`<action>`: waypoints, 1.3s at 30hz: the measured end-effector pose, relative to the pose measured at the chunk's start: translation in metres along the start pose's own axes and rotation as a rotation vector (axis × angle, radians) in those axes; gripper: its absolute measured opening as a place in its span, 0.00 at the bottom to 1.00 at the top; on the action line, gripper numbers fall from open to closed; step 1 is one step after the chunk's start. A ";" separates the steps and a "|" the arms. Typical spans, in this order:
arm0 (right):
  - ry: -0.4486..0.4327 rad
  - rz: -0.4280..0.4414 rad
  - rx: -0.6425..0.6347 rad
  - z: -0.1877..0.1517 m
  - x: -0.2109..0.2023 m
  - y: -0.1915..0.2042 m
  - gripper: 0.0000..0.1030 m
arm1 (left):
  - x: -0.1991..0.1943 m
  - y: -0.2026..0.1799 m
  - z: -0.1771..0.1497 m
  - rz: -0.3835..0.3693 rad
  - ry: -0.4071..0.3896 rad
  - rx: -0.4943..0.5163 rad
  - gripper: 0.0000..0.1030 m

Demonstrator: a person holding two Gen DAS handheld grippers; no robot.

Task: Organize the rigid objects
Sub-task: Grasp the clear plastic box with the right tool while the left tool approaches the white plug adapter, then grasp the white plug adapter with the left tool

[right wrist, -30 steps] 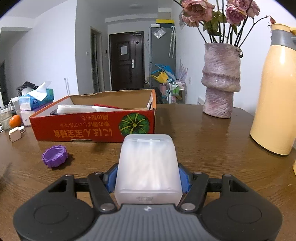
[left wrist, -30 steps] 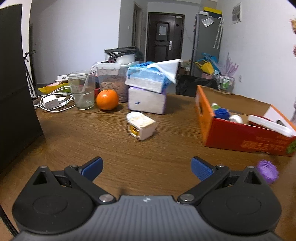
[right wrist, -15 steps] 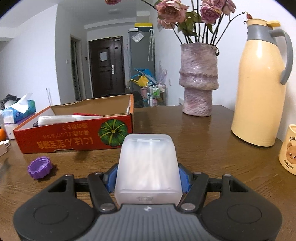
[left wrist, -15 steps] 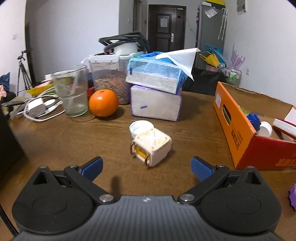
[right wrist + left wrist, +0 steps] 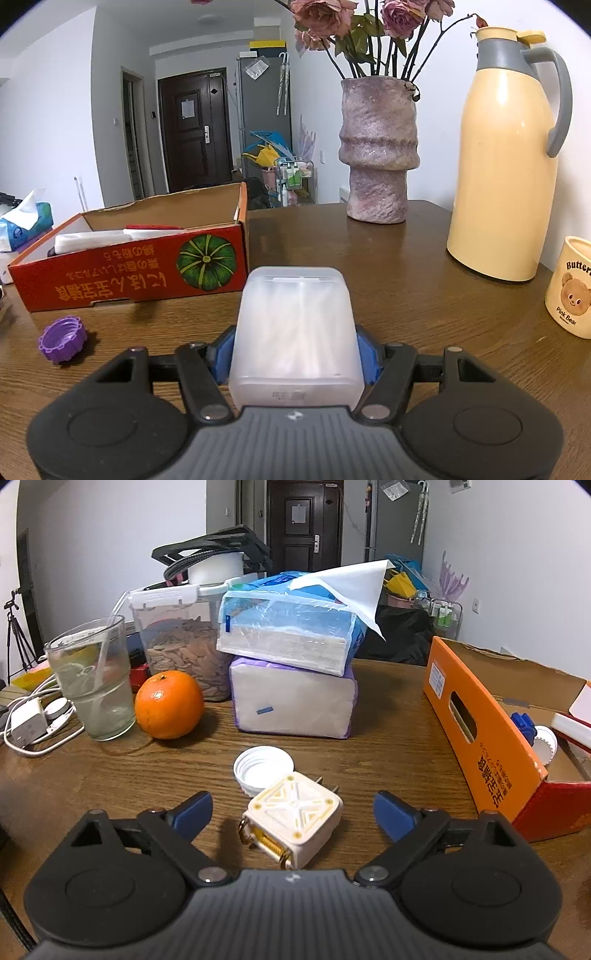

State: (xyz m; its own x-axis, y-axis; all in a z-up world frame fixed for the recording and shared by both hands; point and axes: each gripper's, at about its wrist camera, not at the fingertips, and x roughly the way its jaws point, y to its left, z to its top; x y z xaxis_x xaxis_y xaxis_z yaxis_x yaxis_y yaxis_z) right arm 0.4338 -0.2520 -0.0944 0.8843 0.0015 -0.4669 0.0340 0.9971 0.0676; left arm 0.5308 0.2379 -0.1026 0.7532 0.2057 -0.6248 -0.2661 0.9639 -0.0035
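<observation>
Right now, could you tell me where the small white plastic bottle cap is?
In the left wrist view, the white cap lies open side up on the wooden table, touching the cream plug adapter, before the tissue packs.

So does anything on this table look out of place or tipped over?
The white charger lies tilted on its side against an upturned white cap, prongs sticking out. A loose purple cap sits outside the orange box.

An orange [image 5: 169, 704] sits on the table [image 5: 110, 775] between a glass of water [image 5: 92, 679] and two stacked tissue packs [image 5: 291, 672]. A vase of roses [image 5: 378, 151] stands near a cream thermos [image 5: 506, 155] and a bear mug [image 5: 570, 288].
</observation>
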 end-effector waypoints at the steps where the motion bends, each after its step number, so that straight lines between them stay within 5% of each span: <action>1: -0.001 -0.002 0.000 0.000 0.000 0.000 0.62 | 0.001 0.000 0.000 0.000 0.003 0.003 0.91; 6: -0.005 -0.013 -0.001 0.000 -0.001 0.001 0.62 | 0.007 -0.001 0.001 -0.026 0.031 0.021 0.53; 15: -0.011 -0.015 0.001 0.000 -0.002 0.001 0.62 | 0.004 -0.001 -0.003 -0.017 0.031 0.026 0.52; 39: -0.075 0.061 -0.026 -0.001 -0.018 0.009 0.62 | -0.077 -0.012 -0.030 0.020 -0.084 -0.111 0.52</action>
State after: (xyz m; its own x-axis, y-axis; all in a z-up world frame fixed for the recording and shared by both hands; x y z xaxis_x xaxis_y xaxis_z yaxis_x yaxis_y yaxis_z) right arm 0.4178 -0.2428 -0.0864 0.9168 0.0576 -0.3952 -0.0321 0.9970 0.0709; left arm 0.4581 0.2052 -0.0778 0.7935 0.2424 -0.5582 -0.3427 0.9360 -0.0806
